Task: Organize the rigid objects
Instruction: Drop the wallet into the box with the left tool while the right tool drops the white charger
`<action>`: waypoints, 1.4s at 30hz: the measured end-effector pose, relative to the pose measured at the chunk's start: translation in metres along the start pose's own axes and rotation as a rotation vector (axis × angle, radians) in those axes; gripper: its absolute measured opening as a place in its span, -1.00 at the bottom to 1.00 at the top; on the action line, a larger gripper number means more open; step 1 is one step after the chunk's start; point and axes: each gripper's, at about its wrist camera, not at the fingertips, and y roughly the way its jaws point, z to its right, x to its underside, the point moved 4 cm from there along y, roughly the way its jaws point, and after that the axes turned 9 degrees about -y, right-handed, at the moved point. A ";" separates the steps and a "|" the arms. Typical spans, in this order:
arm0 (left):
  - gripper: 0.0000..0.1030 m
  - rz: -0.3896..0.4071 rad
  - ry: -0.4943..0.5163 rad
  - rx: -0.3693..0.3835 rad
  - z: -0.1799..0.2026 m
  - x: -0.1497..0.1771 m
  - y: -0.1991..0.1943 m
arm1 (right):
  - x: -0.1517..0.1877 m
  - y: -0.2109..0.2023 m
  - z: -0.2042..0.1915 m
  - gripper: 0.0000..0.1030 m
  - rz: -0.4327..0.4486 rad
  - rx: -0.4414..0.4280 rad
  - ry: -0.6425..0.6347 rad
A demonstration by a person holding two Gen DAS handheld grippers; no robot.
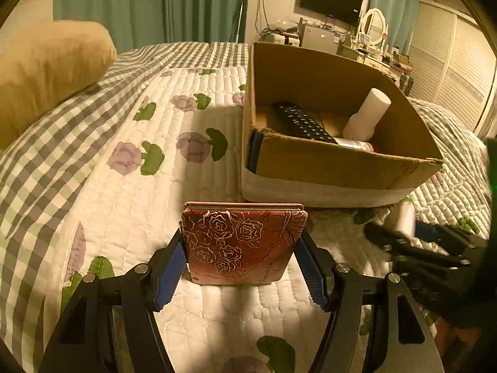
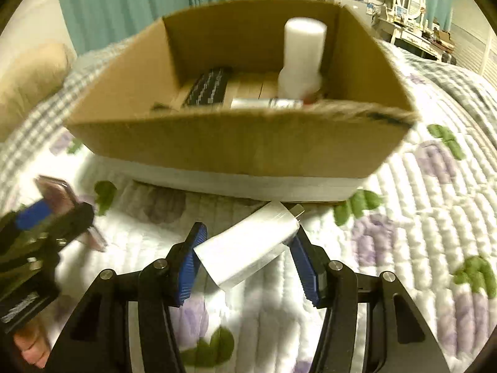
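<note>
Over the quilted bed (image 1: 130, 186), the left gripper (image 1: 240, 245) is pinching a red rose-embossed case (image 1: 242, 244) just short of the cardboard box (image 1: 341, 164), while the right gripper (image 2: 247, 245) is clamping a white charger (image 2: 248, 244) before that box, which is holding a remote (image 1: 299, 121) and white bottle (image 1: 368, 113).

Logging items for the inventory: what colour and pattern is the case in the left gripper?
Dark red case with embossed rose outlines; left wrist view shows it best.

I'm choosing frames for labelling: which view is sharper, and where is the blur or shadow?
Left wrist view: sharp on the red case and cardboard box, with a shadow beside the box. Right wrist view: motion-blurred, smearing the box rim and left gripper; the white charger stays readable.
</note>
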 end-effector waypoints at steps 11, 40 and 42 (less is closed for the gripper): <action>0.34 0.084 0.080 0.080 0.030 -0.023 -0.059 | -0.019 -0.107 0.018 0.06 0.182 -0.028 -0.047; 0.38 -0.019 0.154 0.049 0.090 -0.109 0.046 | -0.113 -0.050 0.068 0.06 0.184 -0.017 -0.109; 0.41 -0.014 0.144 0.036 0.088 -0.112 0.047 | -0.113 -0.047 0.070 0.06 0.183 -0.027 -0.101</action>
